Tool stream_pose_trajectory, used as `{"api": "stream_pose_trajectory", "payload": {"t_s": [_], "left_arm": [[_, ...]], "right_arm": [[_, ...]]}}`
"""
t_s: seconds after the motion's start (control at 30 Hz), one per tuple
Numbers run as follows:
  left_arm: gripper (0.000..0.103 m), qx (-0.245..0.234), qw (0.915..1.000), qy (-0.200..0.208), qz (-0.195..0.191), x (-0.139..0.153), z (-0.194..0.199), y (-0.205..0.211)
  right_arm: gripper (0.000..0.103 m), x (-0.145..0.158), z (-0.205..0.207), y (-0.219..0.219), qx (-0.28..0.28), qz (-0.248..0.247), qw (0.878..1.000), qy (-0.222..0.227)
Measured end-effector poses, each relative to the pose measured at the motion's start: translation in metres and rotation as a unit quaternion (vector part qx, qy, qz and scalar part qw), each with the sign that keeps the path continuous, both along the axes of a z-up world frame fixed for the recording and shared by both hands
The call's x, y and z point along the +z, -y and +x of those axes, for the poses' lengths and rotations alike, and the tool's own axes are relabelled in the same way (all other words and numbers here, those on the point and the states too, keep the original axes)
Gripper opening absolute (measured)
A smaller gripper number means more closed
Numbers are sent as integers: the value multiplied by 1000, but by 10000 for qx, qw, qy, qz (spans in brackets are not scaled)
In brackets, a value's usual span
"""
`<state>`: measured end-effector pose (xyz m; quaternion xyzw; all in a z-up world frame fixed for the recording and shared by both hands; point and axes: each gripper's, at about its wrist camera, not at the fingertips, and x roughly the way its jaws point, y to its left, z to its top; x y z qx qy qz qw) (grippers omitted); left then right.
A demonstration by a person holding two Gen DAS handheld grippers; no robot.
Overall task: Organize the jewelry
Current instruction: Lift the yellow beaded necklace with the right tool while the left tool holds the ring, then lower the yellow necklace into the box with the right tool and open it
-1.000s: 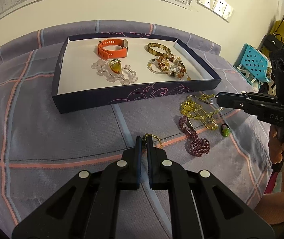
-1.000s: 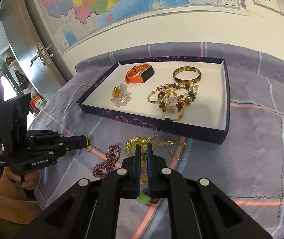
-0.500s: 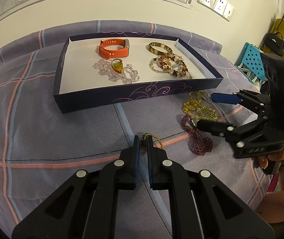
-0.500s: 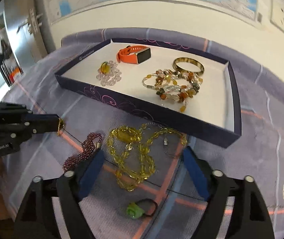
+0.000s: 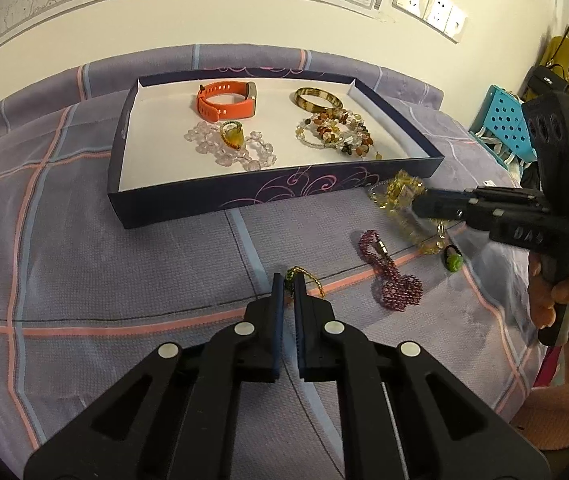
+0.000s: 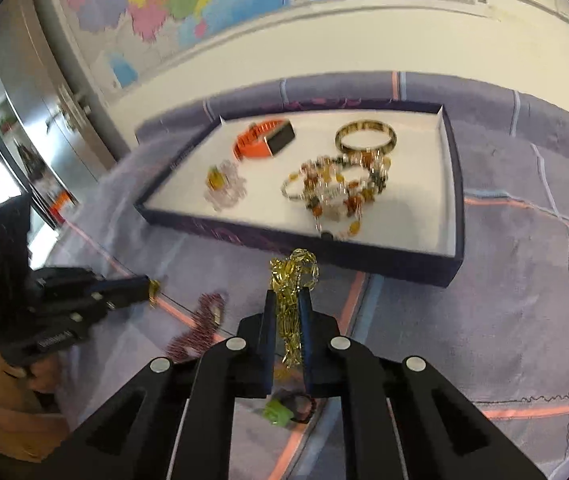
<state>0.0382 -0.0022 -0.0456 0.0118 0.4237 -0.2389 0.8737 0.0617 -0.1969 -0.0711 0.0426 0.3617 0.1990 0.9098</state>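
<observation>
Right wrist view: right gripper [image 6: 288, 300] clamped on yellow bead necklace [image 6: 294, 280]; left gripper [image 5: 289, 284] pinching small gold chain [image 5: 304, 276]; navy tray [image 6: 458, 208] beyond.

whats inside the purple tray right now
Inside the tray: orange watch band, amber bangle, clear bead bracelet with yellow stone, mixed bead strands. Nothing visibly hidden.

We count one tray [image 5: 188, 208] holding four pieces: one orange watch band [image 5: 226, 102], one bangle [image 5: 318, 100], and two beaded strands [image 5: 228, 148] [image 5: 338, 132]. Outside it we count four more pieces and two tongs [image 5: 289, 280] [image 6: 287, 296].
</observation>
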Motion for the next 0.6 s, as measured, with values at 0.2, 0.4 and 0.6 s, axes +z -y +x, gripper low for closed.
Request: {"api": "stream_pose_trajectory", "payload": {"t_s": [0.2, 0.4, 0.6], "left_arm": [[5, -2, 9999, 166, -45, 12, -3, -2], [5, -7, 9995, 323, -62, 25, -6, -1], [5, -11, 9987, 509, 6, 35, -6, 4]], "right_arm": [[9, 26, -13, 5, 114, 317, 9991, 255], [9, 46, -23, 4, 165, 346, 9980, 498], [9, 55, -25, 5, 184, 353, 9974, 606]]}}
